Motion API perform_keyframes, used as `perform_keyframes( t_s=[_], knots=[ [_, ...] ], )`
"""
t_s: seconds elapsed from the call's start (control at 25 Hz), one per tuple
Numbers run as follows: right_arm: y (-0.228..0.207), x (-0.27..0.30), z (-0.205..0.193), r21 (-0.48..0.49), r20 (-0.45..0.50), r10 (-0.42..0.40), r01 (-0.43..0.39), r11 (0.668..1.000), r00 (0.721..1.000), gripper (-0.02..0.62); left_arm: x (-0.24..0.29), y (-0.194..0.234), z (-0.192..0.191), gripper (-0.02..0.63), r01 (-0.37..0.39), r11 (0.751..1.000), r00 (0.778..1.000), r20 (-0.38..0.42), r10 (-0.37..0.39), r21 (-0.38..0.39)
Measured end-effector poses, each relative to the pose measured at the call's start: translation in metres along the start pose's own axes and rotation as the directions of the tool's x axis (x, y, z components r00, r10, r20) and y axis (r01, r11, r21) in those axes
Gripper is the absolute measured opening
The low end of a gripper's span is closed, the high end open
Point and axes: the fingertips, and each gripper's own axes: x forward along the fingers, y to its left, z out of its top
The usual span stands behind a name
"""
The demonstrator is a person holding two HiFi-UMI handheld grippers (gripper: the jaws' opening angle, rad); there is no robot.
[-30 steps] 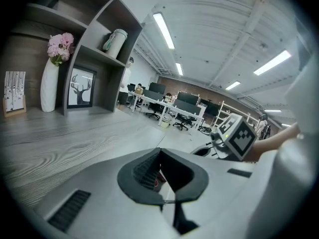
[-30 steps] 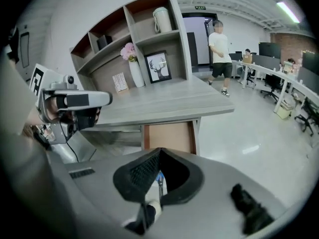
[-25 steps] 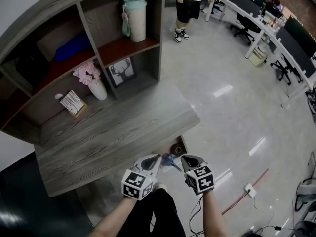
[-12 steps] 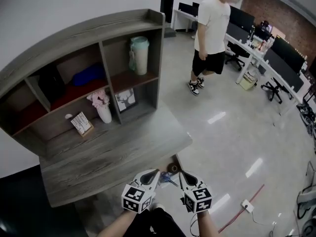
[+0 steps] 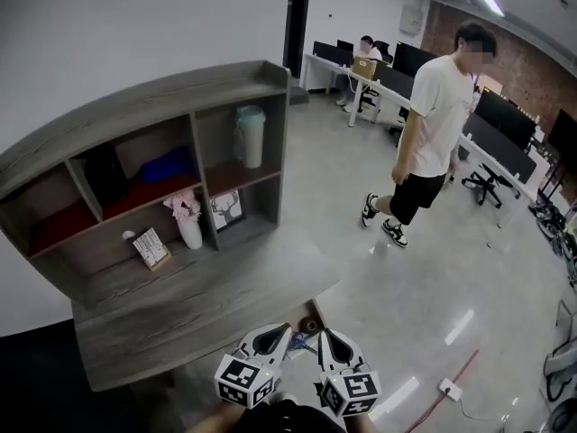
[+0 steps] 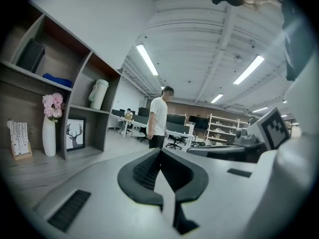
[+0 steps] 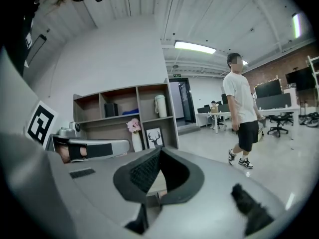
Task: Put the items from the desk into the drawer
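In the head view both grippers sit at the bottom edge, side by side, in front of the grey wooden desk (image 5: pixel 207 305). My left gripper (image 5: pixel 285 331) is shut and holds nothing. My right gripper (image 5: pixel 323 334) is shut too, with nothing in it. Just beyond their tips the open drawer (image 5: pixel 313 312) shows a dark roll (image 5: pixel 312 325) and a blue thing (image 5: pixel 301 339). On the desk stand a white vase of pink flowers (image 5: pixel 187 223), a small card (image 5: pixel 151 247) and a framed deer picture (image 5: pixel 225 210). The left gripper view shows the left gripper (image 6: pixel 160 152) with its jaws together; so does the right gripper view for the right gripper (image 7: pixel 160 151).
The shelf unit (image 5: pixel 194 97) on the desk holds a pale tumbler (image 5: pixel 251 136), a blue thing (image 5: pixel 167 163) and a black box (image 5: pixel 106 175). A person in a white shirt (image 5: pixel 437 124) stands on the shiny floor to the right. Office desks and chairs (image 5: pixel 505 147) line the far side.
Both grippers have risen away from the drawer, still shut. The head view has tilted up, so more of the room shows. The person has walked nearer, toward the right.
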Motion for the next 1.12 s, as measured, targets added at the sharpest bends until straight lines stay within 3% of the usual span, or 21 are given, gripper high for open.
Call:
perform_keyframes(
  t_s=[0.44,1.12],
  knots=[
    [0.002,-0.029,-0.016,0.027,0.027,-0.105,0.104,0.994,0.994,0.009,-0.017,-0.009,-0.022,0.009,-0.015,1.000,1.000,-0.017,0.015,-0.007],
    [0.041,-0.005,-0.032,-0.001,-0.037,0.005,-0.005,1.000,0.999,0.009,-0.040,0.017,-0.037,0.009,-0.095,0.993,0.995,-0.022,0.094,-0.065]
  ],
)
